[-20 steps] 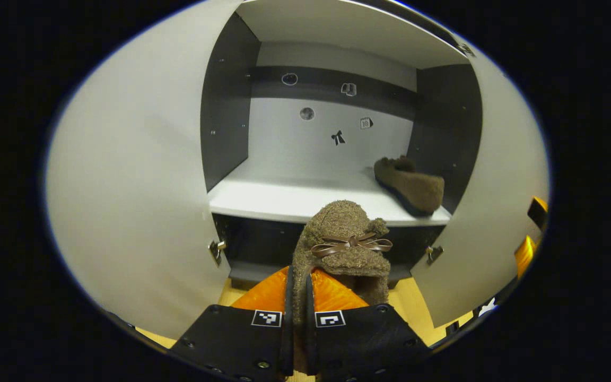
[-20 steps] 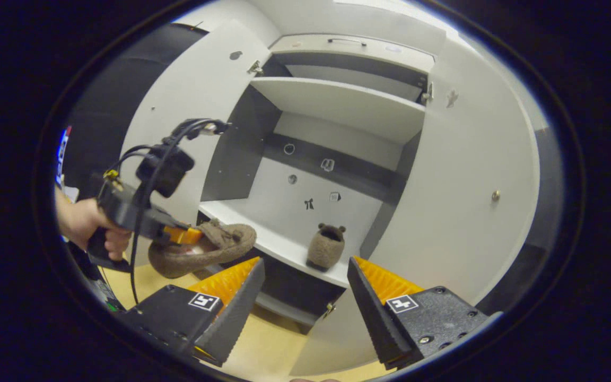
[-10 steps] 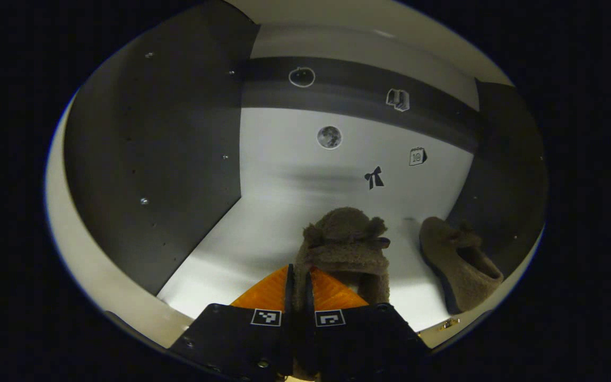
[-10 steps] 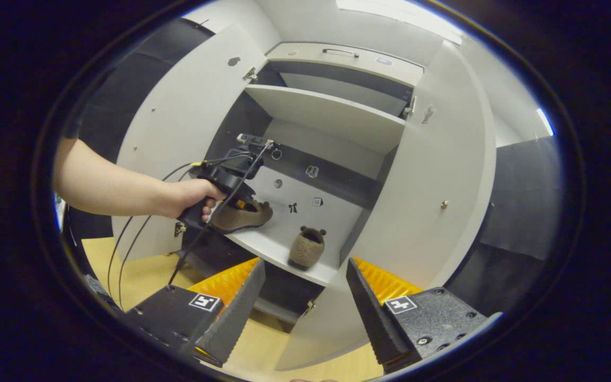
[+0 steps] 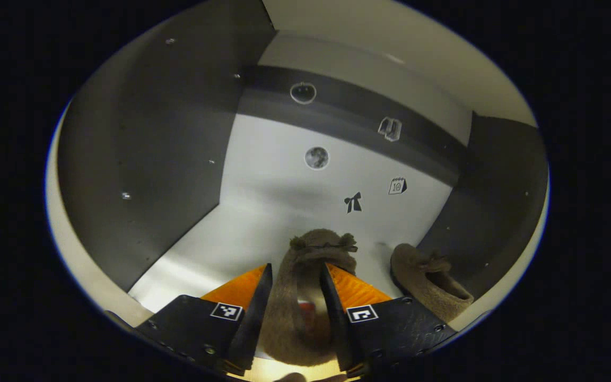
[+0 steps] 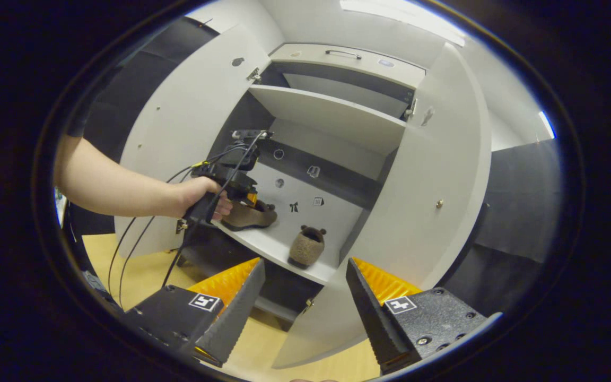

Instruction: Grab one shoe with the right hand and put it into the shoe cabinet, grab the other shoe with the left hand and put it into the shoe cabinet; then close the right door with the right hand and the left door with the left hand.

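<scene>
Two shoes: we find both on the middle shelf of the shoe cabinet (image 6: pixel 337 114), so the placing half of the task looks nearly done.
Cabinet doors: the left door (image 6: pixel 189 122) and right door (image 6: pixel 438 212) both stand wide open; we judge closing them, right first, is what remains.
Shelf (image 5: pixel 215 249): it carries the pair, well inside the dark side walls.
Second slipper (image 5: pixel 305 297): a brown fuzzy slipper with a bow, lying between the fingers of the left gripper (image 5: pixel 295 286), sole apparently on the shelf.
First slipper (image 5: pixel 430 284): it sits just beside the second one, toward the right wall, apart from it.
Left gripper: jaws parted with a gap either side of the slipper, gripping nothing; half a second ago they were pinched tight on its heel.
Right gripper (image 6: pixel 305 289): jaws wide apart and empty, held back from the cabinet as before.
</scene>
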Tool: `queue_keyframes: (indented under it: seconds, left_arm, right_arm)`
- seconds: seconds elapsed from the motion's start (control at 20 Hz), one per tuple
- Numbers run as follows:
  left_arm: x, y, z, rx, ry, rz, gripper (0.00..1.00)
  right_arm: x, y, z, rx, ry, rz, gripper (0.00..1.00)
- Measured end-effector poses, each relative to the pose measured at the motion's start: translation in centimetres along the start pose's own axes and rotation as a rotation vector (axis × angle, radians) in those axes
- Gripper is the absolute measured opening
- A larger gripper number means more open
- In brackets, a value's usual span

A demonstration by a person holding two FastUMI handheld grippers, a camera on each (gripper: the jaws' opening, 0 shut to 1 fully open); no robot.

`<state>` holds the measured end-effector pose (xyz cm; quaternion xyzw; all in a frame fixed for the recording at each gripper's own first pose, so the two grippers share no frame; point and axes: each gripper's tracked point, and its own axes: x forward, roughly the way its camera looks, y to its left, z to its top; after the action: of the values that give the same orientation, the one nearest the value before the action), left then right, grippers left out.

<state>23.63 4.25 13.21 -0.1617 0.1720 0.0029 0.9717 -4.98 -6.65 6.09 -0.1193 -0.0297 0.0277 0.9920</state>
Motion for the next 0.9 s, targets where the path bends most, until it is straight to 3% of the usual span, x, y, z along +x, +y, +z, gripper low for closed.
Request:
queue_keyframes:
  seconds: [0.15, 0.35, 0.4, 0.45, 0.55, 0.6, 0.7, 0.75, 0.8, 0.9]
  left_arm:
    - [-5.6, -0.2, 1.0, -0.056, -0.118, -0.021, 0.71]
    - [-14.4, -0.8, 2.7, -0.038, -0.283, 0.008, 0.75]
    - [-16.5, -1.8, 3.4, -0.020, -0.332, 0.003, 0.91]
    - [-18.1, -3.3, 3.9, 0.005, -0.370, -0.020, 0.60]
    - [-21.1, -6.4, 4.6, 0.093, -0.435, -0.055, 0.94]
    - [-22.3, -7.9, 4.9, 0.141, -0.460, -0.058, 0.81]
    - [-23.3, -10.8, 4.9, 0.207, -0.499, -0.088, 0.86]
    - [-23.5, -11.8, 5.1, 0.246, -0.523, -0.093, 1.00]
    - [-23.4, -12.5, 5.2, 0.283, -0.543, -0.095, 0.88]
    - [-23.4, -14.7, 5.3, 0.319, -0.567, -0.115, 0.92]
  right_arm:
    - [0.1, -1.0, 1.9, -0.069, -0.070, -0.033, 0.97]
    - [-2.5, -4.7, 10.7, -0.328, -0.405, -0.229, 1.00]
    - [-2.8, -5.9, 12.2, -0.352, -0.449, -0.279, 1.00]
    - [-3.5, -6.5, 12.4, -0.354, -0.477, -0.287, 1.00]
    - [-3.9, -8.0, 13.3, -0.302, -0.540, -0.269, 1.00]
    - [-4.5, -8.4, 13.9, -0.275, -0.560, -0.266, 1.00]
    - [-5.5, -9.8, 14.6, -0.256, -0.581, -0.260, 1.00]
    - [-5.7, -9.9, 14.5, -0.257, -0.589, -0.251, 1.00]
    - [-6.0, -10.4, 14.6, -0.258, -0.596, -0.255, 1.00]
    - [-7.3, -13.1, 15.4, -0.218, -0.644, -0.327, 1.00]
